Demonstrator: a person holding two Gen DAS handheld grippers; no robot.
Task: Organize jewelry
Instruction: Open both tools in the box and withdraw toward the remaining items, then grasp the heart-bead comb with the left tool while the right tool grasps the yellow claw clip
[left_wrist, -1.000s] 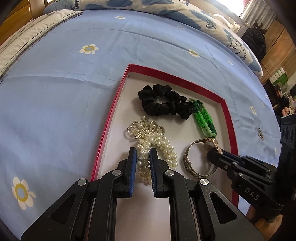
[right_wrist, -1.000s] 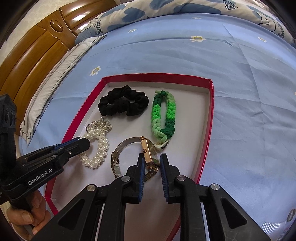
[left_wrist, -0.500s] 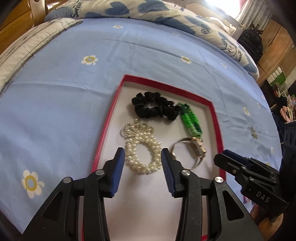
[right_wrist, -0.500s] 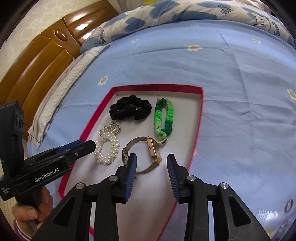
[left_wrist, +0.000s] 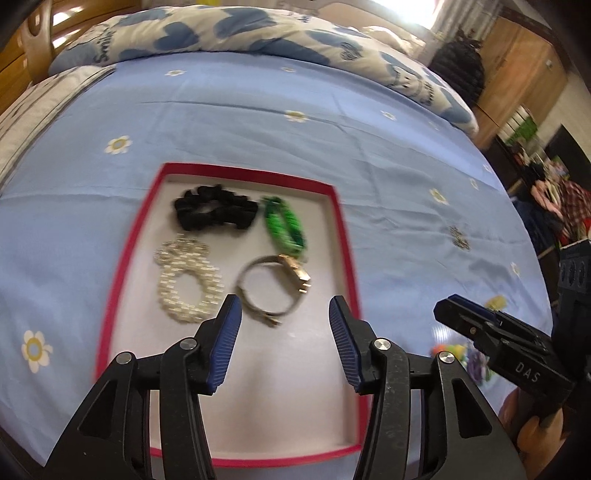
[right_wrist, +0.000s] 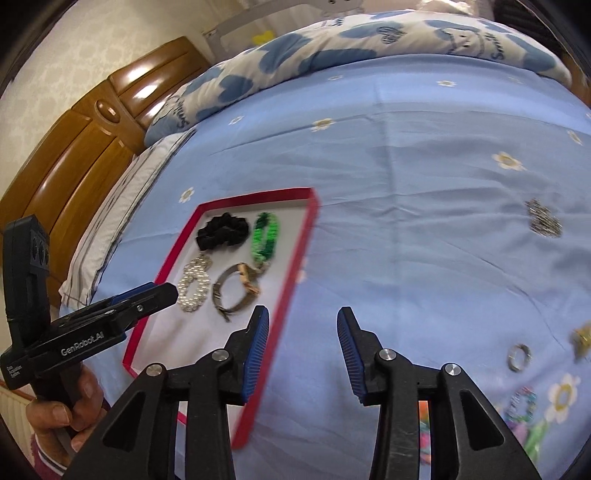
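A: Both our claws, left claw (left_wrist: 285, 310) and right claw (right_wrist: 302, 321), have just been opening; nothing sits between them. Pearl bracelet (left_wrist: 188, 284) and watch (left_wrist: 275, 286) lie in the red tray (left_wrist: 345, 258).

B: We next aim for the ring (right_wrist: 519, 357) at four o'clock on the bed (right_wrist: 424, 184), approaching low.

A soft cotton-like blue bedsheet (left_wrist: 369, 155) carries a matt red-rimmed tray (left_wrist: 347, 236) holding a ruched black cloth scrunchie (left_wrist: 214, 212), a glossy pearl bracelet (left_wrist: 186, 280), a shiny metal-mesh watch (left_wrist: 273, 288) and a braided green band (left_wrist: 284, 225), beside a varnished wooden headboard (right_wrist: 85, 147).
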